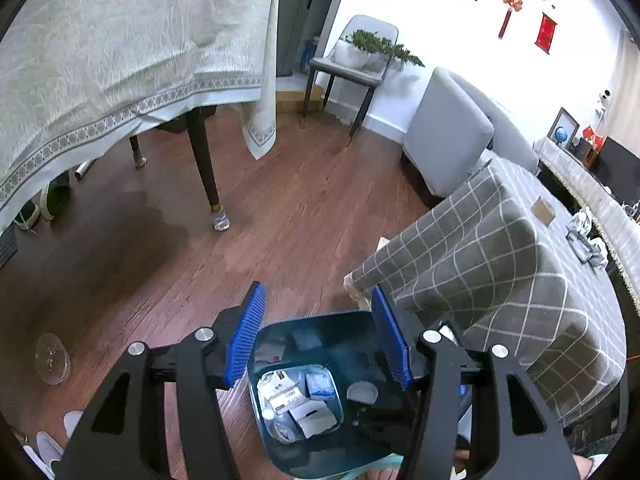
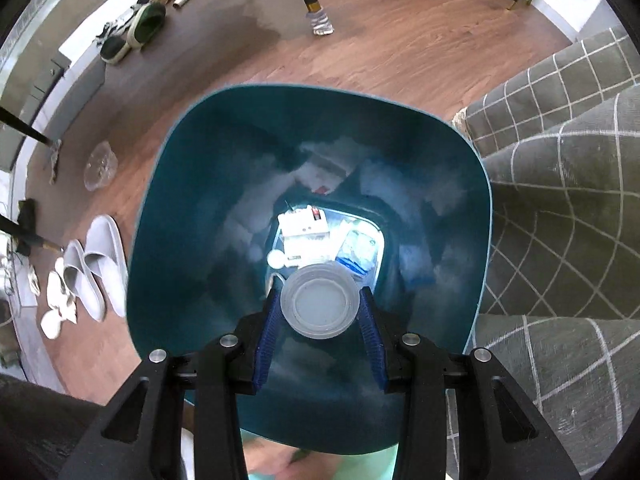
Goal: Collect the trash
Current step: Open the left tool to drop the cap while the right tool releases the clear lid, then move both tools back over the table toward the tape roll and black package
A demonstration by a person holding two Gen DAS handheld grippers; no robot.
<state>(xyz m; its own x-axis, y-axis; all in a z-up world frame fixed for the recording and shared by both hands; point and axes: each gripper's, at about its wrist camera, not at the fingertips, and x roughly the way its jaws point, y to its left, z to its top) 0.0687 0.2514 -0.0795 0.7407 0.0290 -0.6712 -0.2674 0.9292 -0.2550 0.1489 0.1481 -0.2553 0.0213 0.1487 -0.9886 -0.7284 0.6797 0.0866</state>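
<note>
Left wrist view – left gripper (image 1: 318,330): jaws stand apart with nothing between the blue pads; it hangs above the far rim of the bin, tilted down toward it.
Left wrist view – bin (image 1: 280,334): dark teal, standing on the wooden floor (image 1: 304,208) right against the near corner of the grey checked sofa (image 1: 500,264). Its bottom already holds white cartons, a blue packet and crumpled paper.
Left wrist view – leftover trash: a clear plastic lid (image 1: 52,358) lies on the floor well to the left of the bin; what look like foil wrappers (image 1: 586,232) sit at the far end of the sofa top.
Right wrist view – right gripper (image 2: 319,312): pointing straight down into the bin's mouth, pads clamped on either side of a translucent plastic cup (image 2: 319,300).
Right wrist view – cup's place: inside the rim line of the bin (image 2: 172,184), over the near side of the pile at the bottom, not yet resting on it.
Right wrist view – floor: the clear lid (image 2: 100,164) lies just off the bin's left wall; grey slippers (image 2: 96,260) sit further toward the near left.
Step in hand: dropping the cup into the bin, by my reading.
Next move calls for: spreading the right jaws so the cup falls clear, then lifting straight up past the rim; the empty left gripper is probably free to go for the lid on the floor.
</note>
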